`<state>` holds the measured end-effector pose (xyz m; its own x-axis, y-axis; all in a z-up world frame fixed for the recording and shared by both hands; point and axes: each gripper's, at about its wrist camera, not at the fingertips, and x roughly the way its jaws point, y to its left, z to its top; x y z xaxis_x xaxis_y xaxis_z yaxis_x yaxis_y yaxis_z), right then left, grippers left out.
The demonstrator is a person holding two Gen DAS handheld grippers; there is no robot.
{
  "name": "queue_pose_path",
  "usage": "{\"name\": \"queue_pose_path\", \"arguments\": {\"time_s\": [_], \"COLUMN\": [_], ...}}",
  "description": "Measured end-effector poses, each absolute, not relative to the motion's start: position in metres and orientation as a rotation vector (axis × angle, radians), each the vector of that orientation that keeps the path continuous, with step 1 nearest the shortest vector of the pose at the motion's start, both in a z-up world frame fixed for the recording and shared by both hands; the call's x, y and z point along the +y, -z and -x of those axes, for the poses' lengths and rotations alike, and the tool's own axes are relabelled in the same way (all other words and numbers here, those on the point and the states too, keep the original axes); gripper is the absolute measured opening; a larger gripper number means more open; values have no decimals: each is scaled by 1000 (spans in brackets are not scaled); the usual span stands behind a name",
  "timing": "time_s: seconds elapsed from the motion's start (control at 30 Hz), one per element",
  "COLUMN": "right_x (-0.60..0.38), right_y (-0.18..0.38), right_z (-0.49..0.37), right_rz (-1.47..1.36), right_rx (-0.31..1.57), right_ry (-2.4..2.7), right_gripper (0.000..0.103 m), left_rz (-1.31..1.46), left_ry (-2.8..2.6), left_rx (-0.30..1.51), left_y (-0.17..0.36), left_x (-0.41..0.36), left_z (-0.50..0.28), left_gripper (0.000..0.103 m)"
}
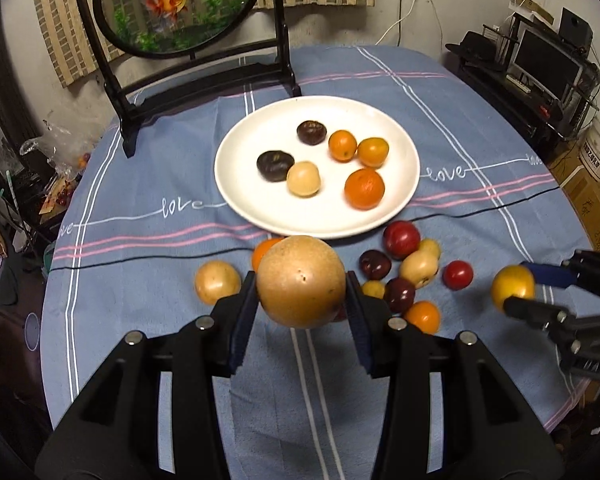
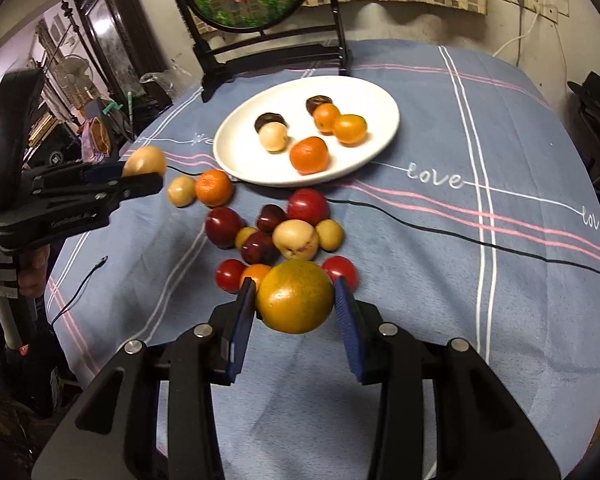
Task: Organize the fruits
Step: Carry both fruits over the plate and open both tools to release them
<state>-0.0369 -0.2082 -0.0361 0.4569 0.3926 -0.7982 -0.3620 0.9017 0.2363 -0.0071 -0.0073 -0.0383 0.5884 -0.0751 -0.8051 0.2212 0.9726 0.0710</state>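
My left gripper point(image 1: 302, 286) is shut on a large tan-brown round fruit point(image 1: 300, 280), held above the tablecloth in front of the white plate point(image 1: 400, 200); it also shows in the right wrist view point(image 2: 144, 160). My right gripper point(image 2: 294, 298) is shut on a yellow-green orange point(image 2: 294, 300), seen at the right of the left wrist view point(image 1: 512, 286). The plate point(image 2: 236, 160) holds two dark fruits, a pale one and three oranges. A heap of loose red, dark and yellow fruits point(image 2: 284, 232) lies on the cloth between the grippers and the plate.
A round blue striped tablecloth point(image 1: 460, 120) covers the table. A black-framed round fish picture stand point(image 1: 180, 8) stands behind the plate. A thin black cable point(image 2: 460, 236) crosses the cloth. Furniture and clutter surround the table edges.
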Motion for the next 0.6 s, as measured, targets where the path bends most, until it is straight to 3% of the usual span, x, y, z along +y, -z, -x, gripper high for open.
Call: {"name": "queue_pose_path", "arguments": {"time_s": [0.6], "right_x": [-186], "right_y": [-8], "right_z": [-9], "right_rz": [9], "right_rx": [873], "right_ry": [-517], "right_gripper": [41], "left_rz": [-187], "left_ry": [175], "left_rx": [871], "left_y": [9], "left_x": [-18], "left_z": [-36], "left_gripper": [43]}}
